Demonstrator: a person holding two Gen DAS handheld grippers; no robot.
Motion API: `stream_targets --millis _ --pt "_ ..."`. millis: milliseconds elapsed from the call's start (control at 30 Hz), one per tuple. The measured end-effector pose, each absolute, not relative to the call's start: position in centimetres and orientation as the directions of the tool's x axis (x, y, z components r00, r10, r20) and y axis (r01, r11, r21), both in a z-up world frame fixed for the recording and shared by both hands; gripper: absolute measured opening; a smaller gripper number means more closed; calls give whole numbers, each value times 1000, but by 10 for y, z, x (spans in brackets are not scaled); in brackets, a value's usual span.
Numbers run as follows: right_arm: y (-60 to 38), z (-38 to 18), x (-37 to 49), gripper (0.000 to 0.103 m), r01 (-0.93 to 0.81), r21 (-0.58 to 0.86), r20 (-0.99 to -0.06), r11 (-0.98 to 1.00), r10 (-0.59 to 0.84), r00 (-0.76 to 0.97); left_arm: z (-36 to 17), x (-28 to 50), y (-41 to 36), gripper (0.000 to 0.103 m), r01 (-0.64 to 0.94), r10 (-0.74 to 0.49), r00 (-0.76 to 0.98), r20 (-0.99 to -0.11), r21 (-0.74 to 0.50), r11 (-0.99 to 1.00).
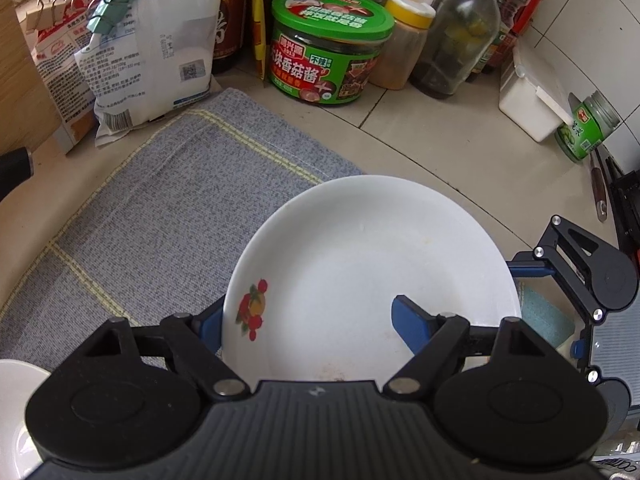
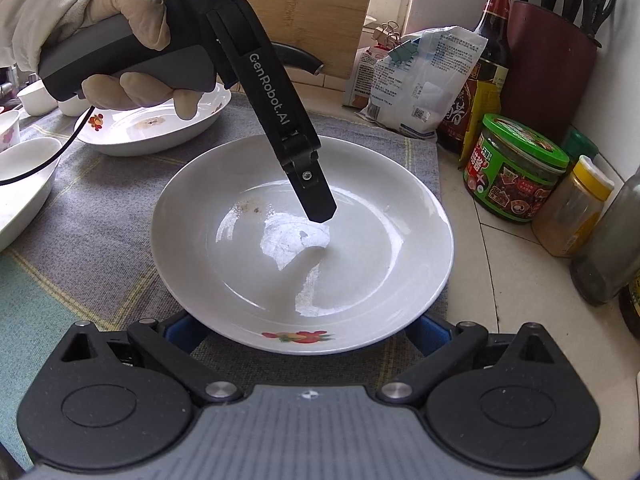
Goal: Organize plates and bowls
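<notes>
A white plate [image 1: 372,276] with a red fruit print lies on the grey cloth [image 1: 160,208]; it also shows in the right wrist view [image 2: 300,240]. My left gripper [image 1: 308,320] is open astride its left rim: one blue finger inside the plate, one outside. Its upper finger [image 2: 316,196] hangs over the plate's middle in the right wrist view. My right gripper [image 2: 304,332] is open at the plate's near rim, its blue fingers low on either side, under the rim. A second printed plate [image 2: 160,128] and white bowls [image 2: 24,184] sit at the back left.
Jars, bottles and bags line the wall: a green-lidded sauce jar [image 1: 328,56], a yellow-capped jar [image 1: 404,40], a glass bottle [image 1: 460,40], a white bag [image 1: 160,40]. A knife block [image 2: 548,60] stands at the back right. The tiled counter [image 1: 460,148] lies beyond the cloth.
</notes>
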State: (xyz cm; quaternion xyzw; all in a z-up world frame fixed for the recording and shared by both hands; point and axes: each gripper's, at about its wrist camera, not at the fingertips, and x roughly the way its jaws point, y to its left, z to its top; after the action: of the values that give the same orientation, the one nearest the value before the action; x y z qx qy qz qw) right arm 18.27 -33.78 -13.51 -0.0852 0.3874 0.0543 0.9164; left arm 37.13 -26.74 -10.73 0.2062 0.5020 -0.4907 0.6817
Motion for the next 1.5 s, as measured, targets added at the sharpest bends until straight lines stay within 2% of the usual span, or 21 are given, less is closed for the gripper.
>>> stream_targets --millis 300,600,800,1033,1333,1500 --pt "-336 -135 179 103 -150 -129 -716 980 12 698 -107 364 -266 91 896 -468 52 -882 -166 413" --pt "-335 -128 160 103 -99 -116 -722 988 -16 691 -84 350 -238 92 884 -504 164 -848 -101 457" --pt "-322 -120 143 103 -50 -162 -710 986 -81 699 -52 316 -210 92 872 -572 273 -773 -52 487" --pt "-306 -108 125 103 8 -207 -684 978 -150 714 -23 254 -168 98 831 -614 392 -685 -23 556" --pt "-284 -106 109 103 -43 -132 -679 990 -59 732 -30 193 -108 101 701 -576 488 -656 -99 706" --pt "-264 -113 115 103 -134 -100 -690 986 28 723 -37 166 -72 101 598 -491 563 -665 -82 797"
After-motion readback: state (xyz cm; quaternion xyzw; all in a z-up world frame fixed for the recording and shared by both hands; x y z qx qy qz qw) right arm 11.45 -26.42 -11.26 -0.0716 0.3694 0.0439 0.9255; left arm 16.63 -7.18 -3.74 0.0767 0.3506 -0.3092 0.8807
